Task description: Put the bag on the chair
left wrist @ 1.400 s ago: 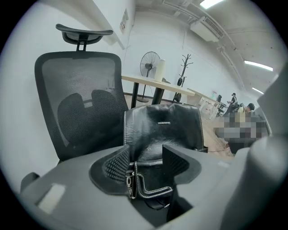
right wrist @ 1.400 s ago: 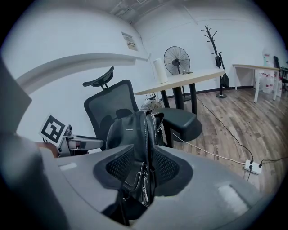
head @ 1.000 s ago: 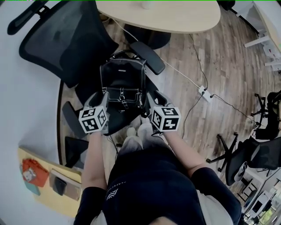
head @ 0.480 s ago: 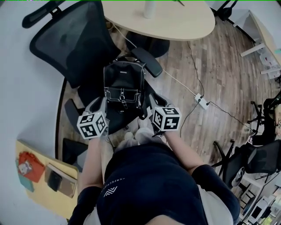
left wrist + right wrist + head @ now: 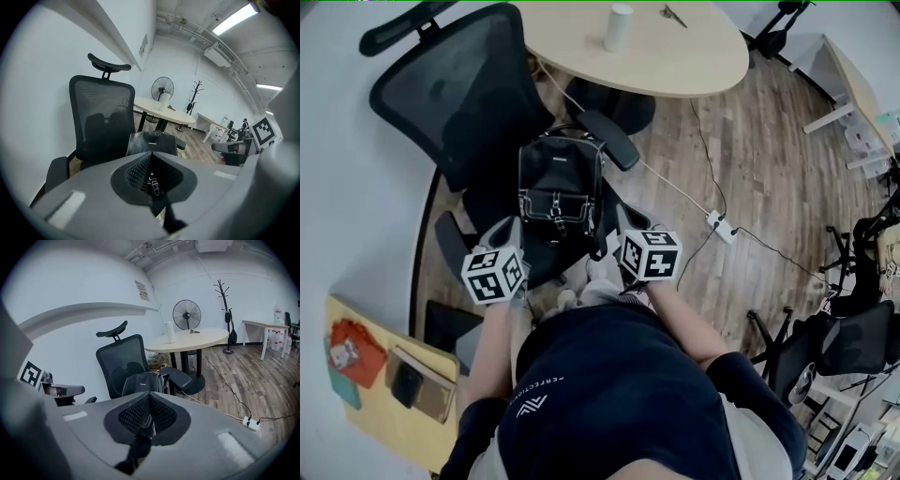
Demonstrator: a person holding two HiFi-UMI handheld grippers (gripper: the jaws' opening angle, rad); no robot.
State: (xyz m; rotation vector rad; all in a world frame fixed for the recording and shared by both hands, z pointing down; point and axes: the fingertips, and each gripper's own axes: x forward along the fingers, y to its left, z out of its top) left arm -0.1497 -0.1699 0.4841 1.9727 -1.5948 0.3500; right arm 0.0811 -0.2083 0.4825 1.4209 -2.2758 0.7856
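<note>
The bag (image 5: 560, 183) is on the chair (image 5: 459, 94). It sits on the seat in front of the mesh backrest, with its top handle near the armrest (image 5: 607, 139). In both gripper views it stands upright, front face toward the cameras.

The left gripper (image 5: 508, 234) is just beside the bag's lower left corner and the right gripper (image 5: 623, 216) just beside its lower right corner. Both point toward the chair.

In the left gripper view the jaws of the left gripper (image 5: 151, 154) are clenched, their edges meeting in a seam. A dark strap (image 5: 154, 186) with a small metal buckle is pinched in the hollow between the pads and trails out below.

The right gripper view shows the same. The right gripper (image 5: 150, 394) is clenched on a strap (image 5: 140, 444) with a metal pull, and its dark end hangs down from the hollow.

Behind the chair stands a round desk (image 5: 675, 56) with a white roll (image 5: 619, 26) on it. A cable runs over the wood floor to a power strip (image 5: 719, 225). A fan (image 5: 186, 314) and a coat rack (image 5: 227, 310) stand by the far wall.
</note>
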